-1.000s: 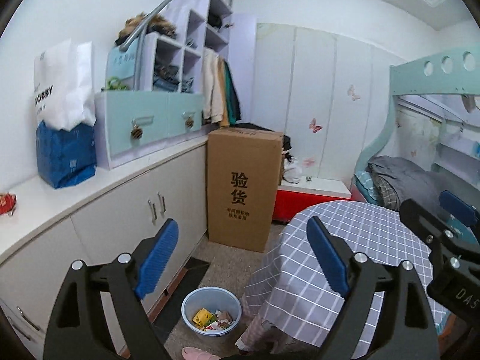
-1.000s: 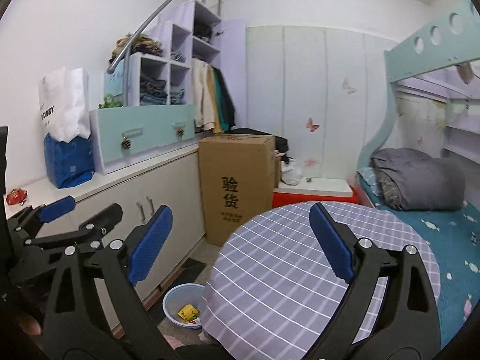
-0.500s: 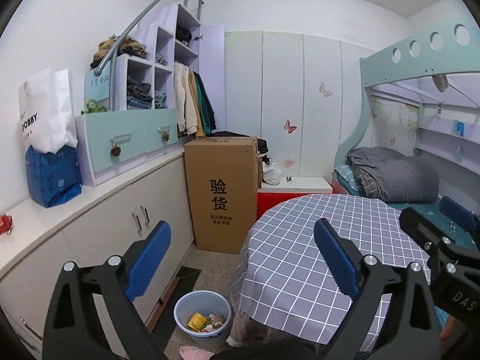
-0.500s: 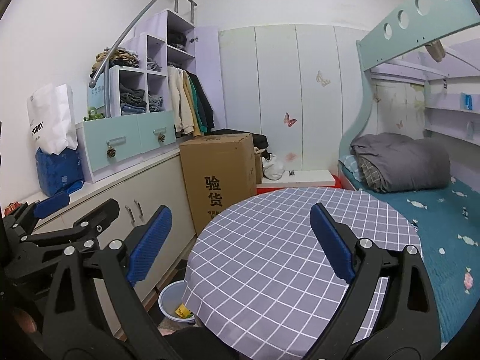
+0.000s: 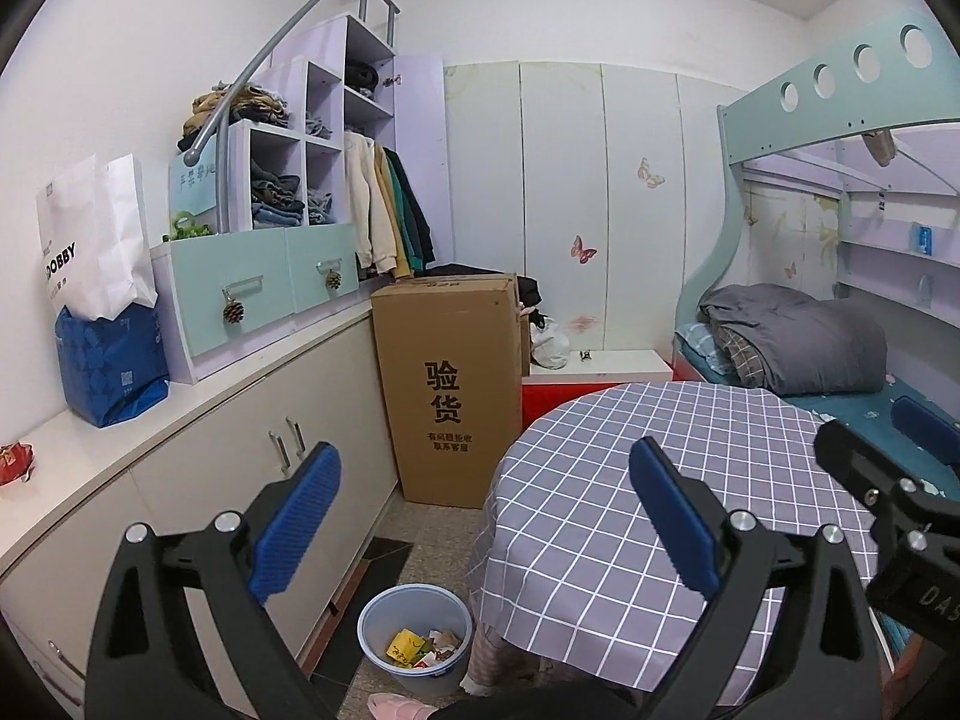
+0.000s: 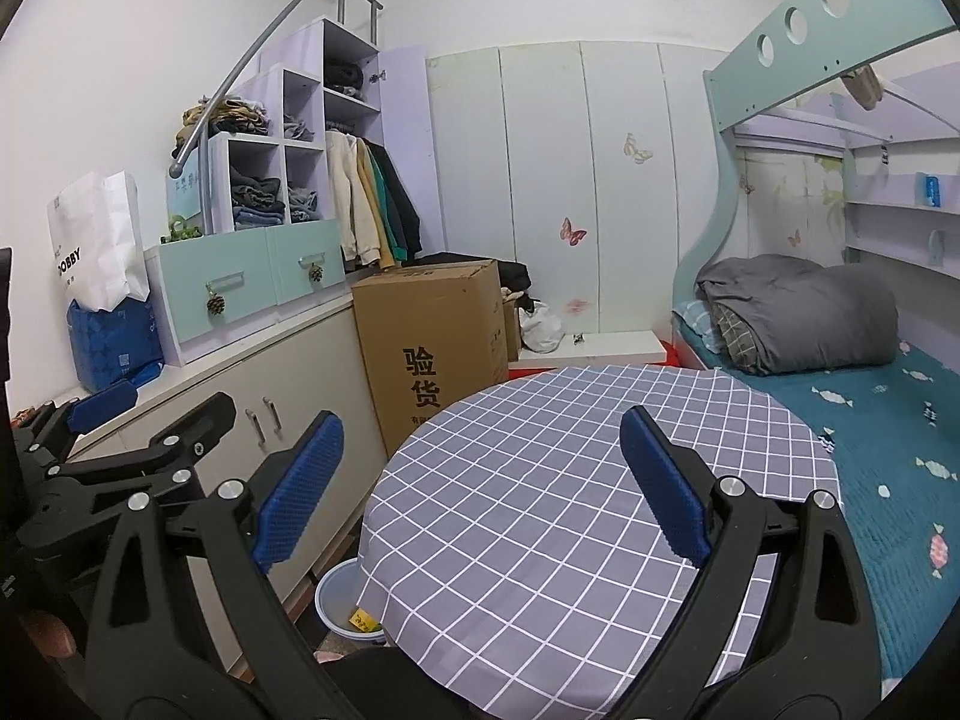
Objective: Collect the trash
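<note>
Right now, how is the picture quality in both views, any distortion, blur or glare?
Left wrist view: sharp and evenly lit, but the fisheye bends the handrail and darkens the corners. Right wrist view: equally sharp, no glare, and the bunk rail bows; the blue bin sits in the table's shadow.

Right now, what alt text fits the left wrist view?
The open, empty left gripper points into a bedroom, above a checked round table and a floor bin holding wrappers. A cardboard box and bunk bed stand behind.
</note>
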Action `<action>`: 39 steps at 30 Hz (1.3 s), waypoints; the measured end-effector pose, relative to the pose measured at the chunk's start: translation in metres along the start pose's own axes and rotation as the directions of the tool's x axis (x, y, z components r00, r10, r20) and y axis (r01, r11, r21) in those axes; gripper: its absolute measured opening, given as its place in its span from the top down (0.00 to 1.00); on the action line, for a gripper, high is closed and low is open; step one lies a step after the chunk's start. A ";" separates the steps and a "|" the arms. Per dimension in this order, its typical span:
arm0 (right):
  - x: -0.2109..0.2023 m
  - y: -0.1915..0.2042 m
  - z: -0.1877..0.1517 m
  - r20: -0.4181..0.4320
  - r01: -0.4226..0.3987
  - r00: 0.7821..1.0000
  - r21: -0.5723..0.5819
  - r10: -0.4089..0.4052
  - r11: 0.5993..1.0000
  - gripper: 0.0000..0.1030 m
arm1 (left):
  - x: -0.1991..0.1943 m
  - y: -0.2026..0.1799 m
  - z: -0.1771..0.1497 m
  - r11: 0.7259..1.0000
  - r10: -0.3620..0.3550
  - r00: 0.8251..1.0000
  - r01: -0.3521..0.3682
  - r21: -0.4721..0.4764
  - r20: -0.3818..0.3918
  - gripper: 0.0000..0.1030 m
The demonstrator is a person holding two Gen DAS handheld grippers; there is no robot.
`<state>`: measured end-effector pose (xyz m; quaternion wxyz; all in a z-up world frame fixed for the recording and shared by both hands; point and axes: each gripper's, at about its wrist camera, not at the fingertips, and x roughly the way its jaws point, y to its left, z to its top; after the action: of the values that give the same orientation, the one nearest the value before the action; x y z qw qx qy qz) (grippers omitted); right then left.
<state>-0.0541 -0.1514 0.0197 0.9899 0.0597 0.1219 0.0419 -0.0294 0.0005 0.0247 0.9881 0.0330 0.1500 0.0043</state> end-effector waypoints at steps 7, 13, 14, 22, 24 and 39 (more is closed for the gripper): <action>0.008 -0.003 0.000 -0.023 -0.001 1.000 0.002 0.001 1.000 0.11 | 0.009 0.001 -0.004 1.000 -0.007 1.000 0.007 -0.005 -0.018 0.08; 0.015 -0.002 -0.002 -0.039 -0.002 0.999 0.004 0.002 1.000 0.11 | 0.017 0.000 -0.006 1.000 -0.009 0.999 0.009 -0.006 -0.031 0.08; 0.016 -0.002 -0.003 -0.042 -0.003 0.999 0.005 0.004 1.000 0.11 | 0.018 0.000 -0.006 1.000 -0.010 0.999 0.009 -0.008 -0.033 0.08; 0.020 -0.003 -0.005 -0.049 -0.006 0.999 0.008 0.006 1.000 0.11 | 0.024 0.003 -0.008 1.000 -0.012 0.999 0.011 -0.020 -0.037 0.08; 0.022 -0.003 -0.006 -0.053 -0.007 0.999 0.010 0.007 1.000 0.11 | 0.026 0.003 -0.009 1.000 -0.013 0.999 0.012 -0.020 -0.041 0.08; 0.036 -0.003 -0.013 -0.081 -0.013 0.997 0.016 0.014 1.000 0.11 | 0.032 0.001 -0.011 1.000 -0.013 0.998 0.012 -0.023 -0.054 0.08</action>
<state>-0.0223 -0.1496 -0.0021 0.9833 0.0662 0.1617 0.0500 -0.0019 0.0027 0.0044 0.9840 0.0206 0.1770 0.0008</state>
